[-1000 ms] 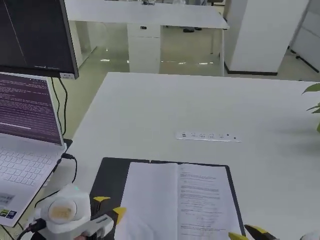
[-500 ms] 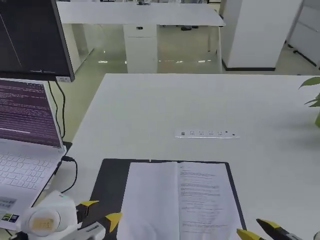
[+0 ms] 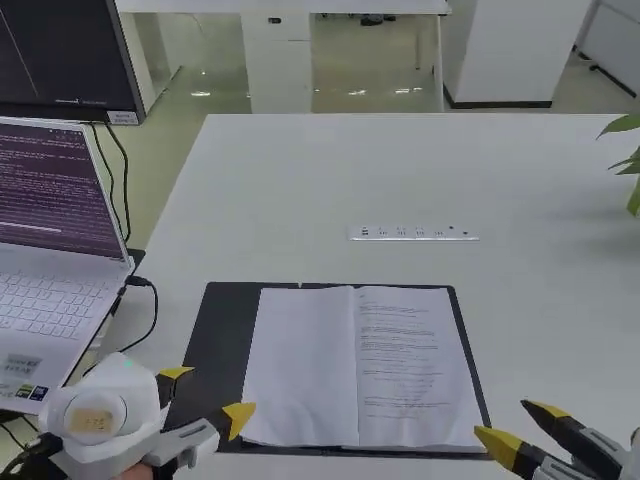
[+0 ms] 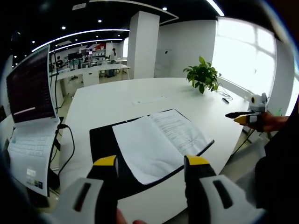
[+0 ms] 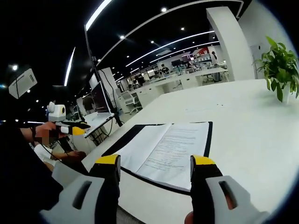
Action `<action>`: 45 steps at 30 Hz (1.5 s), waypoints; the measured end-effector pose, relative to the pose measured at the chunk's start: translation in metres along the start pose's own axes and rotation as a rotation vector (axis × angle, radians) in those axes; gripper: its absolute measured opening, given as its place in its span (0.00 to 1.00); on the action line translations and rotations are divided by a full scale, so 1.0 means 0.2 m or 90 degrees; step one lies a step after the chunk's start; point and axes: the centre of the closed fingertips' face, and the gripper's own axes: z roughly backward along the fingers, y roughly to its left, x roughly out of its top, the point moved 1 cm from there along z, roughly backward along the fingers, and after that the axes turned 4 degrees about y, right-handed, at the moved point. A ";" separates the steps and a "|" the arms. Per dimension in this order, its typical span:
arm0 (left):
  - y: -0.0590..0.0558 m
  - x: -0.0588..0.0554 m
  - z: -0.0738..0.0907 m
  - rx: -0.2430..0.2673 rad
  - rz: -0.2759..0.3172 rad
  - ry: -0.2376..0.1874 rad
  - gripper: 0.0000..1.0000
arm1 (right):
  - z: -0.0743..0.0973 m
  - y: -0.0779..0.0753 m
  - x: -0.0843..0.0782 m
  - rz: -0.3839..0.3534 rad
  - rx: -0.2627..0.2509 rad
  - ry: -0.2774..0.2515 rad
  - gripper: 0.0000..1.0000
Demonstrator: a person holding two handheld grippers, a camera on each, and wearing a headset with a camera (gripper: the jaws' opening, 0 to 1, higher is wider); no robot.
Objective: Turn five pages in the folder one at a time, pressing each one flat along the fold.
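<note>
Hovering over the bench (image 3: pixel 300 180) at its near edge, left gripper (image 3: pixel 207 394) and right gripper (image 3: pixel 520 425) gape empty; a page turn looks pending, so pinch the folder (image 3: pixel 225 340)'s right page (image 3: pixel 410 360).

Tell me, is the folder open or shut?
Open. The folder lies spread flat on the table, with a blank page on one side of the fold and a printed page on the other.

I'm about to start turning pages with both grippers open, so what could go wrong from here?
The right page lies flat, so the right gripper might pinch several sheets at once. The folder sits loose near the table's front edge; lifting a page could drag it unless the left gripper steadies it. The laptop cable runs close to the left gripper and could snag.
</note>
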 end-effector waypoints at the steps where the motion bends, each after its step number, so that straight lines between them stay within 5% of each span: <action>1: 0.00 0.00 0.00 -0.001 0.001 -0.001 0.57 | 0.00 0.00 0.00 0.002 -0.001 0.001 0.61; 8: -0.02 -0.02 -0.06 -0.012 -0.010 0.013 0.62 | 0.01 0.01 -0.02 0.005 -0.003 0.006 0.64; 23: -0.21 0.08 -0.31 -0.081 -0.063 0.030 0.66 | 0.00 0.00 -0.02 0.015 -0.007 0.026 0.70; 32: -0.38 0.14 -0.48 -0.146 -0.102 0.048 0.66 | 0.02 -0.01 -0.03 0.004 -0.022 0.024 0.74; 45: -0.68 0.11 -0.70 -0.233 -0.146 0.091 0.66 | 0.03 -0.02 -0.08 -0.006 -0.024 0.037 0.74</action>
